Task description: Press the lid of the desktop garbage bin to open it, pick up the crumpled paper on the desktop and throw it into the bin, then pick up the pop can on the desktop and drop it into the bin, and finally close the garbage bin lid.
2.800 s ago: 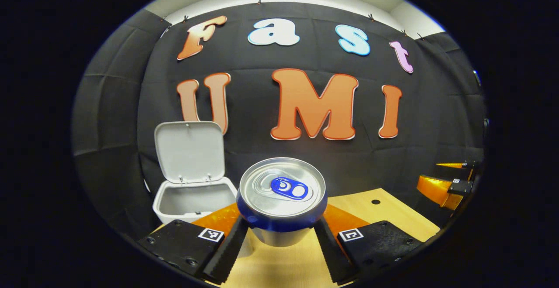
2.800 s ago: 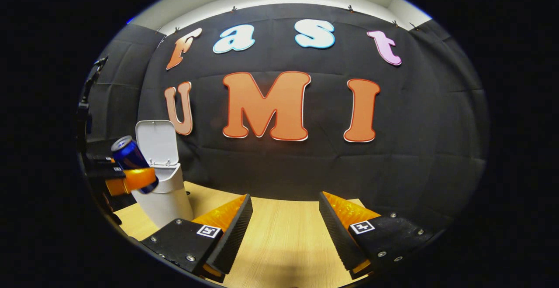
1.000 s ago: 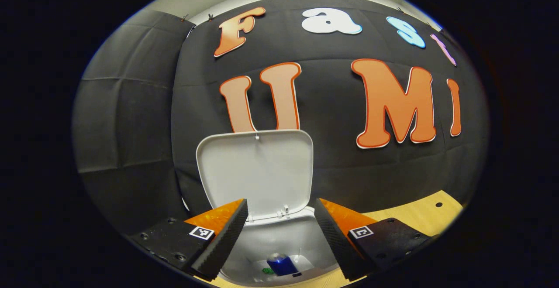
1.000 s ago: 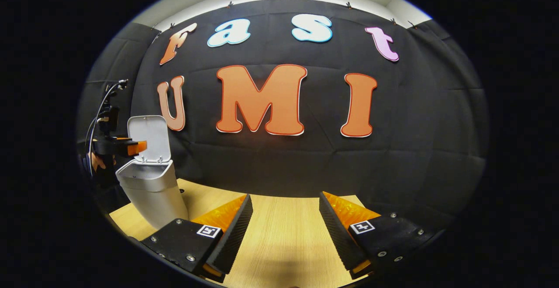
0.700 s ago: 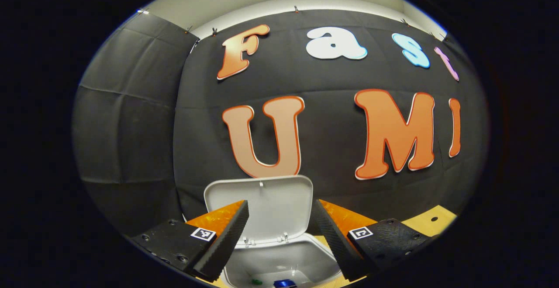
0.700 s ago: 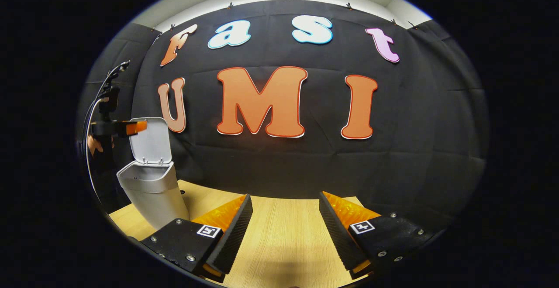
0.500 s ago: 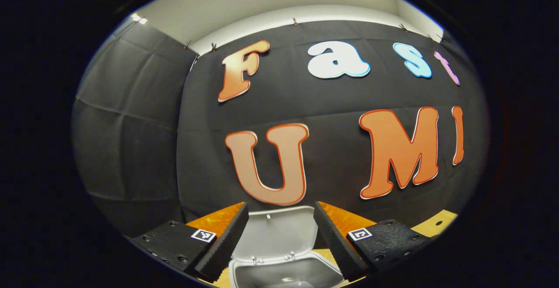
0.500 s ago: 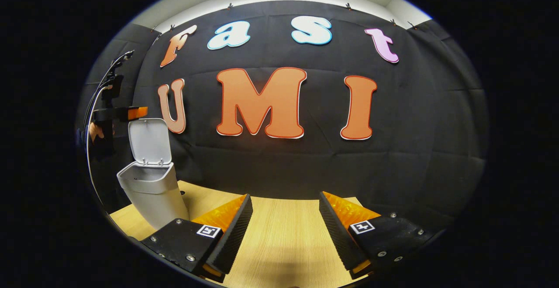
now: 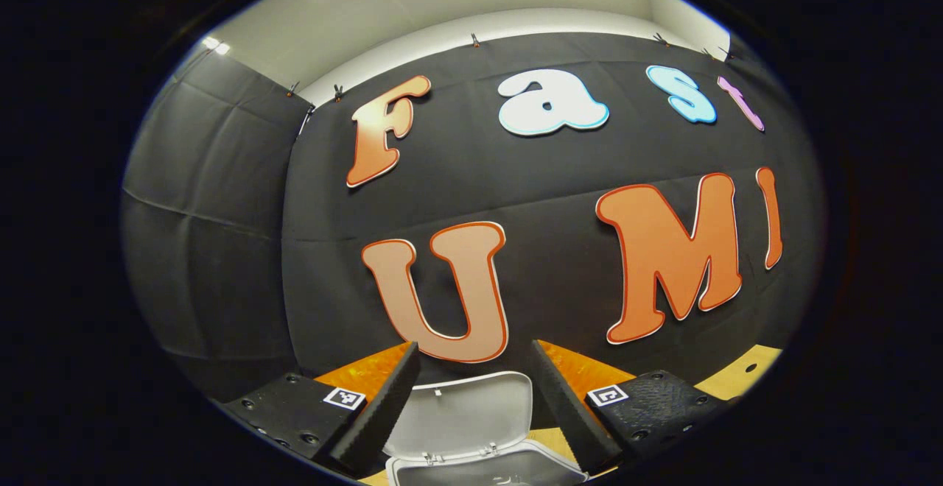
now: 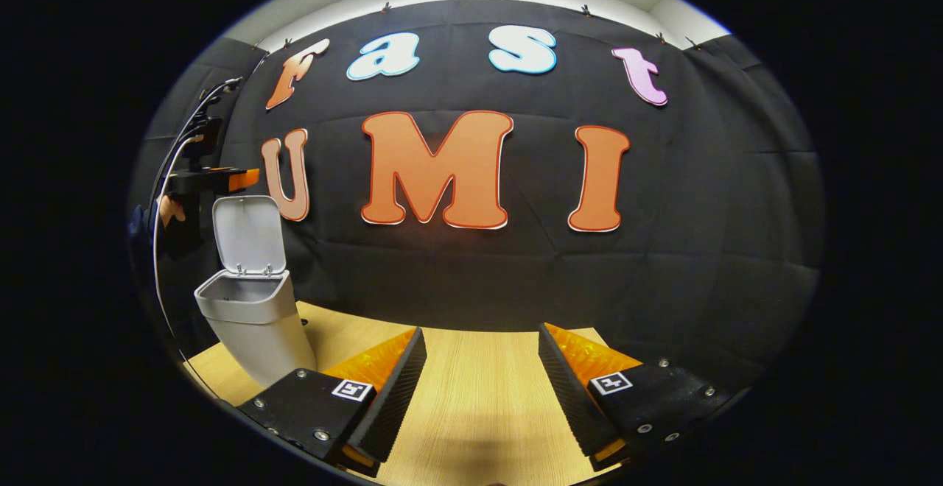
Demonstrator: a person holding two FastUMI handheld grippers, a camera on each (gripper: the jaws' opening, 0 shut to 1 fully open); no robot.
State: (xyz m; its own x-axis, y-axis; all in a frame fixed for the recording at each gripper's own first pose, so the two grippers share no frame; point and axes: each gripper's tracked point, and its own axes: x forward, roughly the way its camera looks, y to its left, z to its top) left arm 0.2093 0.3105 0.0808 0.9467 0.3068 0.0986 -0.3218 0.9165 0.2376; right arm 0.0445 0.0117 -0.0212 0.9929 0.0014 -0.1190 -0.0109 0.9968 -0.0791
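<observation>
The garbage bin (image 10: pixel 250 324) stands near the left end of the wooden desktop (image 10: pixel 479 390), close to the booth's black wall. Its lid (image 10: pixel 249 234) is swung up on the rear hinge and stands nearly upright, so the bin's mouth is open. In the left gripper view I see that same lid (image 9: pixel 464 416) low down between my fingers, with the bin's rim (image 9: pixel 486 467) just under it at the bottom edge; what lies inside the bin I cannot make out.

My left gripper (image 9: pixel 471 398) hangs above the bin with its fingers spread apart and nothing between them. From the right gripper view I see it (image 10: pixel 221 177) just above the lid's top edge, apart from it, with a hand (image 10: pixel 171 210) behind it and a cable arching overhead.

My right gripper (image 10: pixel 479 375) sits low over the bare middle of the desktop, well apart from the bin, fingers likewise spread and holding nothing.
</observation>
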